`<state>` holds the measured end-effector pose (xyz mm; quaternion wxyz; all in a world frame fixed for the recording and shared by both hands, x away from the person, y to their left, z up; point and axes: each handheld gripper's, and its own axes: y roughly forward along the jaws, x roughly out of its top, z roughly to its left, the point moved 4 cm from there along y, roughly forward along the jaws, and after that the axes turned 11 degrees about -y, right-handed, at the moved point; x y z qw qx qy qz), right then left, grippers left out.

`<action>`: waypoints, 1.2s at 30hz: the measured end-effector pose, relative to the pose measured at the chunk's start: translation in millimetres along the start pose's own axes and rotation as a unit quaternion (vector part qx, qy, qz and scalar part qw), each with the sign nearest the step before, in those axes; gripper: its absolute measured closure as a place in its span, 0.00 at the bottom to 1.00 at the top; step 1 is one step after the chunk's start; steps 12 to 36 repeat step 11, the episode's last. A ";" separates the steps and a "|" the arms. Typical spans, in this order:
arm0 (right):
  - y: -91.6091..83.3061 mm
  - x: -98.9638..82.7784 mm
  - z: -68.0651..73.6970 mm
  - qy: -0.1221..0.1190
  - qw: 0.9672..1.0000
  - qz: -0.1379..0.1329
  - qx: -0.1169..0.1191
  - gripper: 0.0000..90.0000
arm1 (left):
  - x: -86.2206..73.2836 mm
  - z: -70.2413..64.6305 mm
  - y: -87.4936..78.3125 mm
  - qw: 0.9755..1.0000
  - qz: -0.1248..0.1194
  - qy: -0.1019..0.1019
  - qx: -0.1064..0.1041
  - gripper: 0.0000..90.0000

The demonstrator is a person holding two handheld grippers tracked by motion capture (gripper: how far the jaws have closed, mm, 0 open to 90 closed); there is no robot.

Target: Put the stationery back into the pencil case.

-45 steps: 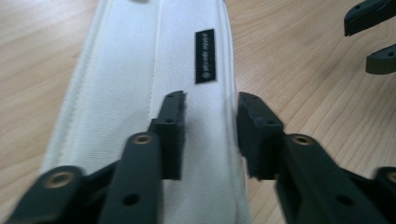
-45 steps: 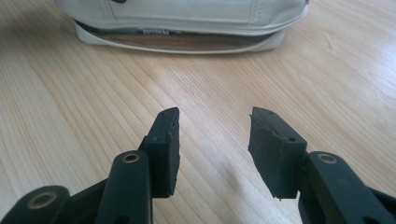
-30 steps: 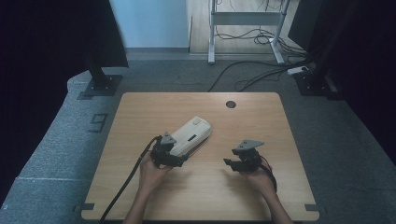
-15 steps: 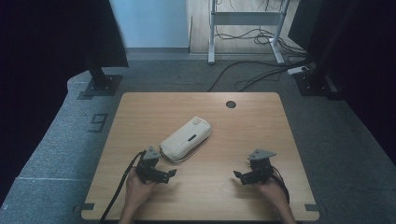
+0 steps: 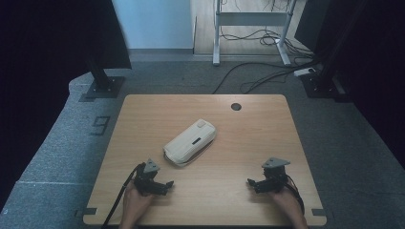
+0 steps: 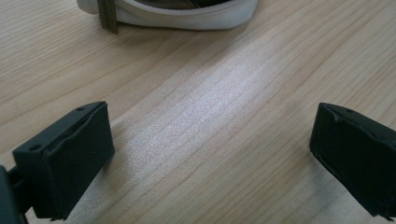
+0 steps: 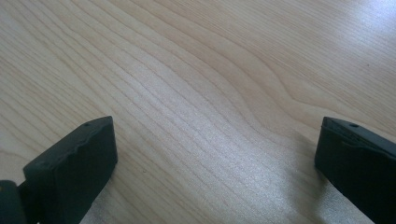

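- The pouch [image 5: 190, 142], a pale zipped case, lies flat near the middle of the bench [image 5: 143, 119], its long side running from near-left to far-right.
- In the left gripper view the pouch's near edge [image 6: 187, 16] shows at the top, with a dull metal tab hanging from it onto the wood.
- The left gripper [image 5: 165, 185] sits just near and left of the pouch, apart from it. Its jaws stand wide apart with bare wood between them, and they have just been opening.
- From its own camera the left gripper [image 6: 210, 154] is low over the bench, pointing towards the pouch.
- The right gripper [image 5: 253, 183] is at the near right of the bench, well apart from the pouch. Its jaws also stand wide with nothing between them, having just been opening.
- Its own view shows the right gripper [image 7: 215, 163] over plain wood grain.
- A small dark round hole [image 5: 236, 106] sits in the bench near its far edge, right of centre.
- A black cable [image 5: 117, 205] trails from the left gripper off the near edge.
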<state>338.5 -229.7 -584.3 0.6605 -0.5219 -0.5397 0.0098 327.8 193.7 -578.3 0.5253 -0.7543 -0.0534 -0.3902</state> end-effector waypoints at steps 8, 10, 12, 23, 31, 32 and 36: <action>0.1 -0.5 0.3 0.001 1.000 -0.001 -0.002 0.00 | -0.5 -1.4 0.5 1.000 0.001 0.003 0.003 0.00; 0.1 -0.5 0.4 0.001 1.000 -0.002 -0.002 0.00 | -0.5 -1.5 0.5 1.000 0.001 0.003 0.002 0.00; 0.0 -0.5 0.3 0.001 1.000 -0.001 -0.001 0.00 | -0.5 -1.4 0.5 1.000 0.001 0.003 0.003 0.00; 0.0 -0.5 0.3 0.001 1.000 -0.001 -0.001 0.00 | -0.5 -1.4 0.5 1.000 0.001 0.003 0.003 0.00; 0.0 -0.5 0.3 0.001 1.000 -0.001 -0.001 0.00 | -0.5 -1.4 0.5 1.000 0.001 0.003 0.003 0.00; 0.0 -0.5 0.3 0.001 1.000 -0.001 -0.001 0.00 | -0.5 -1.4 0.5 1.000 0.001 0.003 0.003 0.00; 0.0 -0.5 0.3 0.001 1.000 -0.001 -0.001 0.00 | -0.5 -1.4 0.5 1.000 0.001 0.003 0.003 0.00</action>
